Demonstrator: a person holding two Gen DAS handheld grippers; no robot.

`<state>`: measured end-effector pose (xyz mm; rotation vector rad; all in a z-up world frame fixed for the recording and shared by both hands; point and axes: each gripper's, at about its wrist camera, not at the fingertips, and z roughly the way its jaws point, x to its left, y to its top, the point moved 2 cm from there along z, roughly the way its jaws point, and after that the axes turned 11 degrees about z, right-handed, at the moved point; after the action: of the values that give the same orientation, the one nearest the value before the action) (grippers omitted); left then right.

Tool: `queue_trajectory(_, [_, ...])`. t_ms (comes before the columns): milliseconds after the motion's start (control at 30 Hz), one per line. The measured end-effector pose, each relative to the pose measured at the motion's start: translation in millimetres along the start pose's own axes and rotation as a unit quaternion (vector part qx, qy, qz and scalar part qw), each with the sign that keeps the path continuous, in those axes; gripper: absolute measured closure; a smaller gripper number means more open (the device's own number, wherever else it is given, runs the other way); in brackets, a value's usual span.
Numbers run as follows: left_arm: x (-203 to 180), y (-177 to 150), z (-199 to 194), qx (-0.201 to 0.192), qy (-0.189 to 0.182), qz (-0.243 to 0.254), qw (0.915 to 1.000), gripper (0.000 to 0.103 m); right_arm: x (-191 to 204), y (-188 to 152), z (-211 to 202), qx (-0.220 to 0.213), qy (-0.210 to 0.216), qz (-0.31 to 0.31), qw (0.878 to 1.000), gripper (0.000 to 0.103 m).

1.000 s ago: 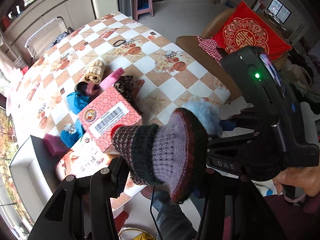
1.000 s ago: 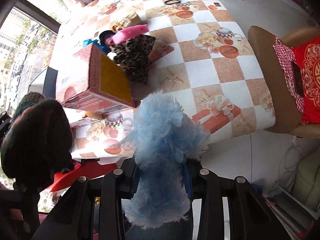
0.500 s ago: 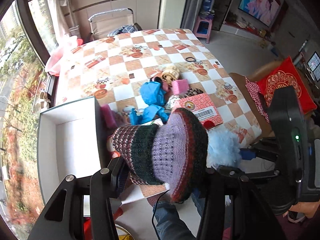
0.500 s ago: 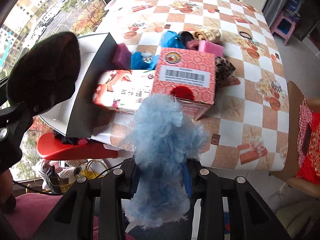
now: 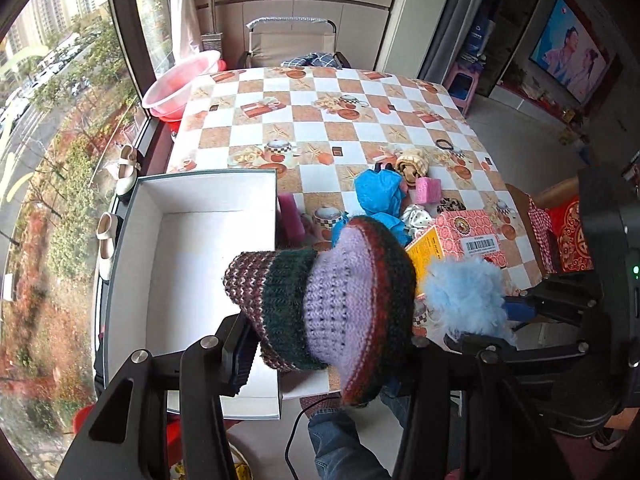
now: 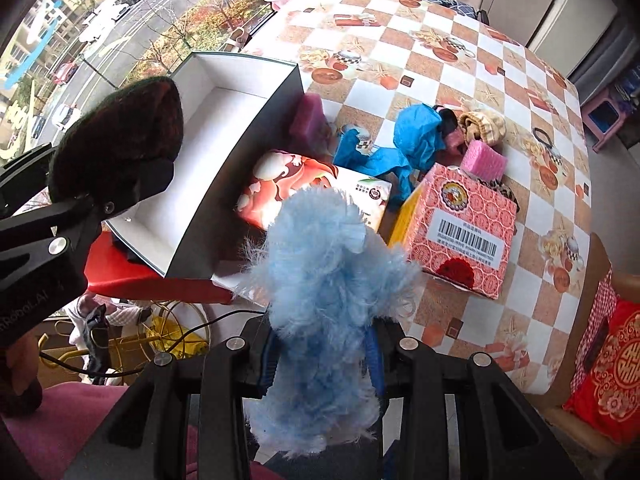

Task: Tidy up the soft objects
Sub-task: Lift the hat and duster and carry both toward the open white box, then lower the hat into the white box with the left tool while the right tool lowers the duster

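My left gripper (image 5: 324,356) is shut on a knitted purple, green and maroon hat (image 5: 332,300), held above the near edge of an open white-lined box (image 5: 192,240). The hat also shows dark at the left of the right wrist view (image 6: 120,136). My right gripper (image 6: 320,360) is shut on a fluffy light-blue soft toy (image 6: 324,308), also seen in the left wrist view (image 5: 464,296), held off the table's near edge. Blue cloth (image 5: 378,196), a pink sponge (image 5: 428,191) and a tan knitted piece (image 5: 412,162) lie on the checkered table (image 5: 320,128).
A red patterned carton (image 6: 468,232) and a floral carton (image 6: 308,192) stand near the table's front edge beside the box. A magenta block (image 6: 310,118) leans against the box wall. A pink basin (image 5: 180,88) sits at the far left, a chair with a red cushion (image 6: 608,372) at the right.
Both grippers have swung left and back with their loads. The white box now lies directly ahead of the hat, and the table shows at a greater distance.
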<state>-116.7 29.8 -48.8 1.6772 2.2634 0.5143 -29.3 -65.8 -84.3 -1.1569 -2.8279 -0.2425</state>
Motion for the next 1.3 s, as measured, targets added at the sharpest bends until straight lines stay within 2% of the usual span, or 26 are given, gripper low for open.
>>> queue_trajectory(267, [35,-16,2,0.004,0.021,-0.044,0.9988,0.049,27,8,2,0.004,-0.003,-0.047,0.999,0.066])
queue_trajectory(500, [56,-31,5,0.017,0.038,-0.071,0.9967,0.049,34,10,3,0.005,-0.006,-0.057,0.998,0.066])
queue_trajectory(1300, [73,-44,3,0.013,0.049,-0.094,0.9942,0.049,55,14,1,0.001,-0.015,-0.085,0.996,0.066])
